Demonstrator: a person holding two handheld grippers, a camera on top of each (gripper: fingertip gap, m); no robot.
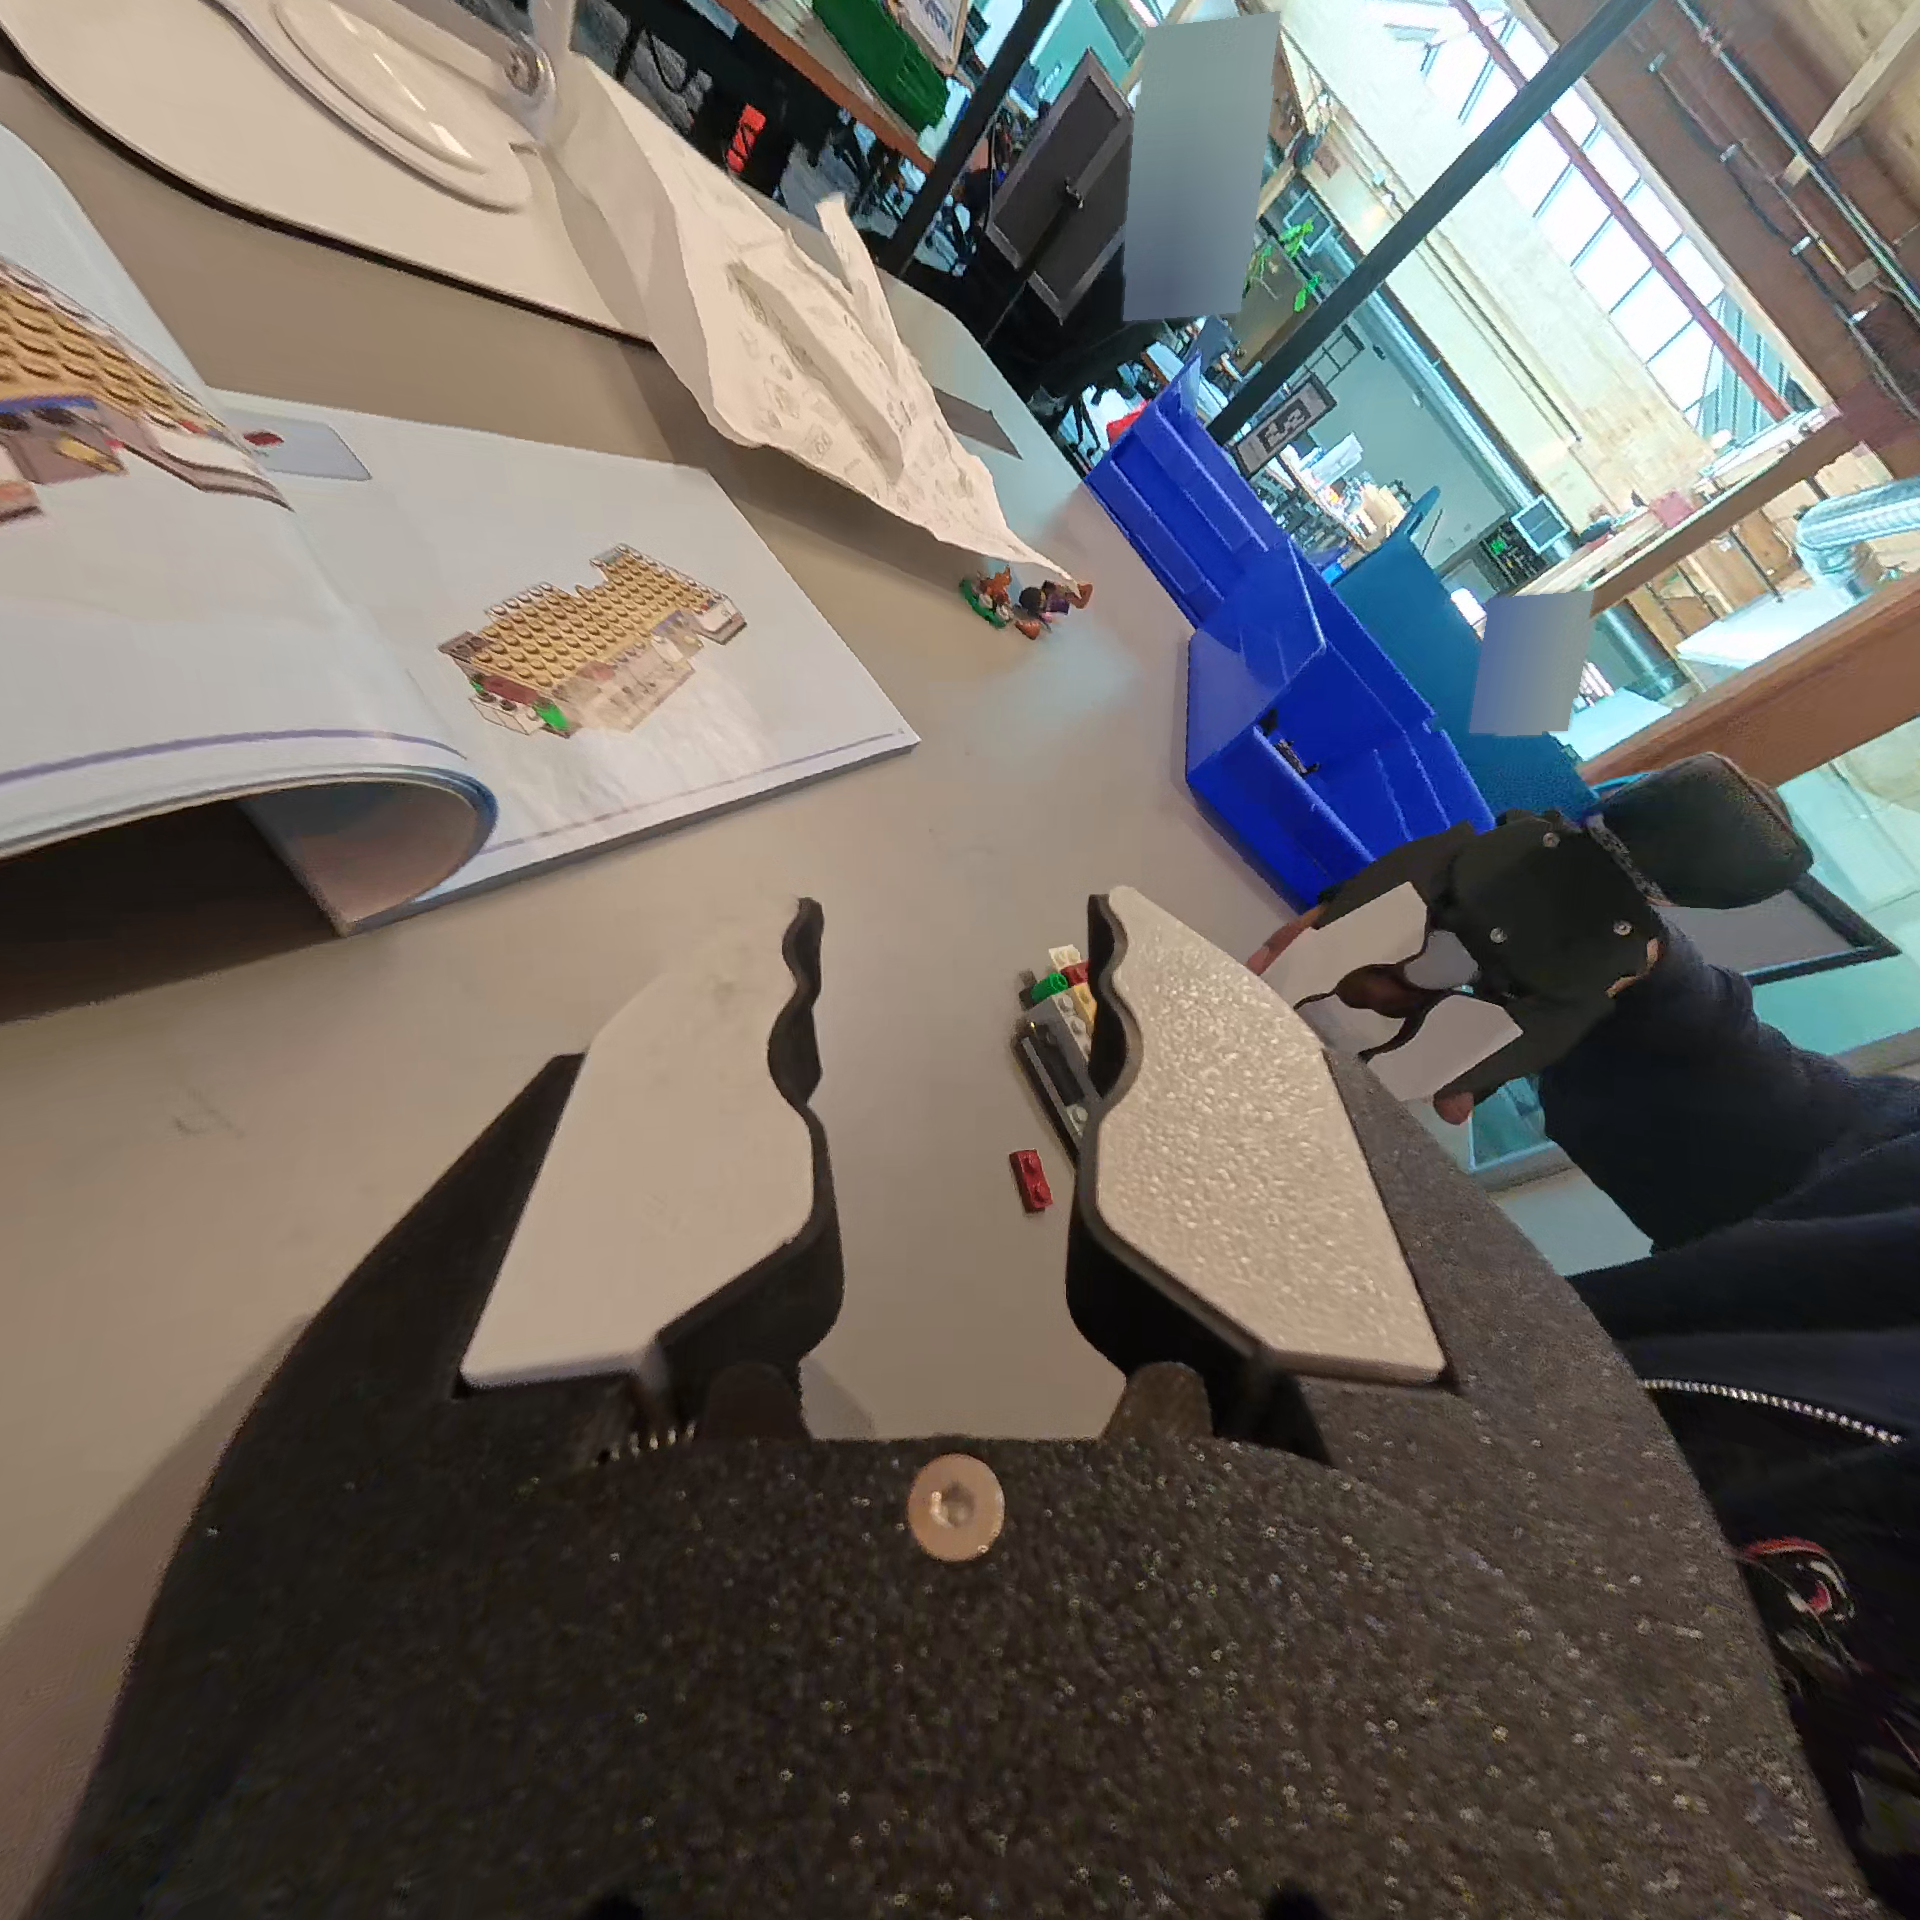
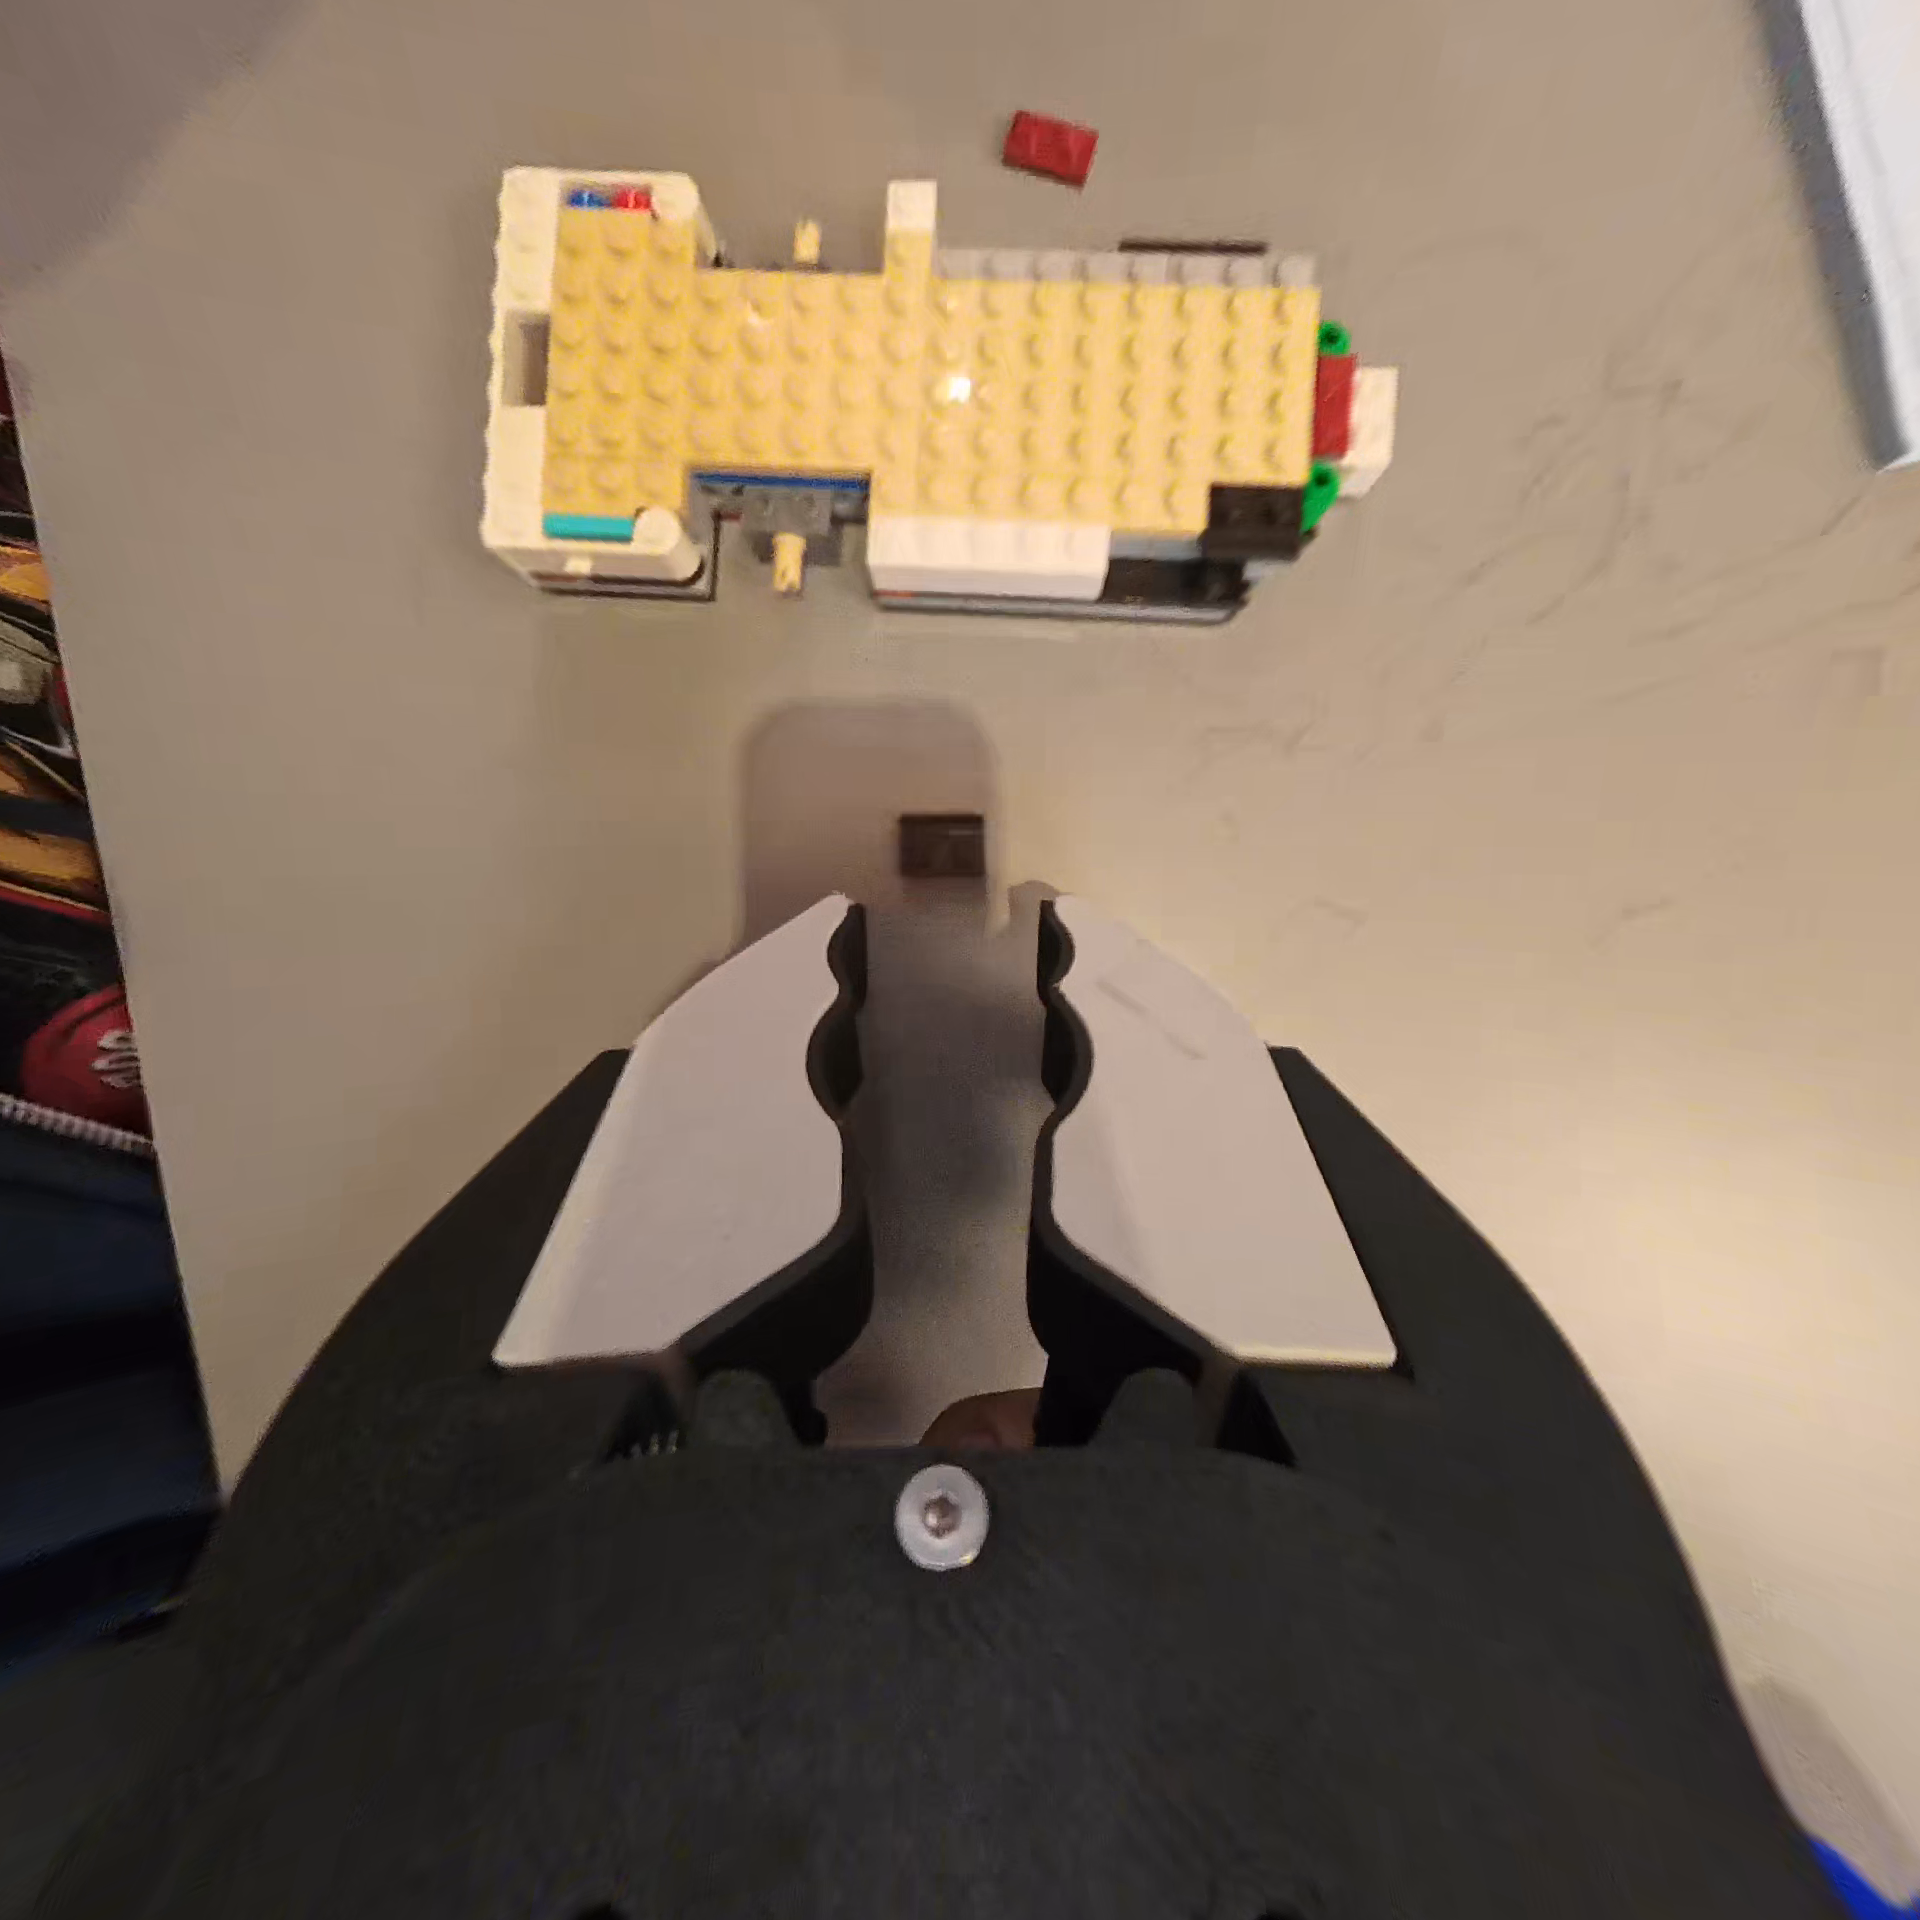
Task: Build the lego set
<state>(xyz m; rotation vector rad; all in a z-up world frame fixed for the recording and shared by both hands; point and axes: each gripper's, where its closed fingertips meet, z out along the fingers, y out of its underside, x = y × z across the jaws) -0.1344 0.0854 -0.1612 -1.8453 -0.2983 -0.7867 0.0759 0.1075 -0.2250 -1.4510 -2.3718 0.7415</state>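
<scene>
Both hand-held grippers, left (image 1: pixel 951 914) and right (image 2: pixel 948 909), are gaping empty; my right finger (image 1: pixel 1195 1039) is hiding most of the brick model (image 1: pixel 1060 1023), while a blurry dark tile (image 2: pixel 940 844) is lying just ahead on the surface (image 2: pixel 1455 831).

A grey table (image 1: pixel 935 831) stands in a daylit workshop with tall windows (image 1: pixel 1621 239) and black posts (image 1: pixel 1455 197).

The right claw (image 2: pixel 945 914) hangs open over the table (image 2: pixel 1455 935); a small dark piece (image 2: pixel 940 844) lies just beyond its tips, the tan brick model (image 2: pixel 894 395) higher in frame.
</scene>
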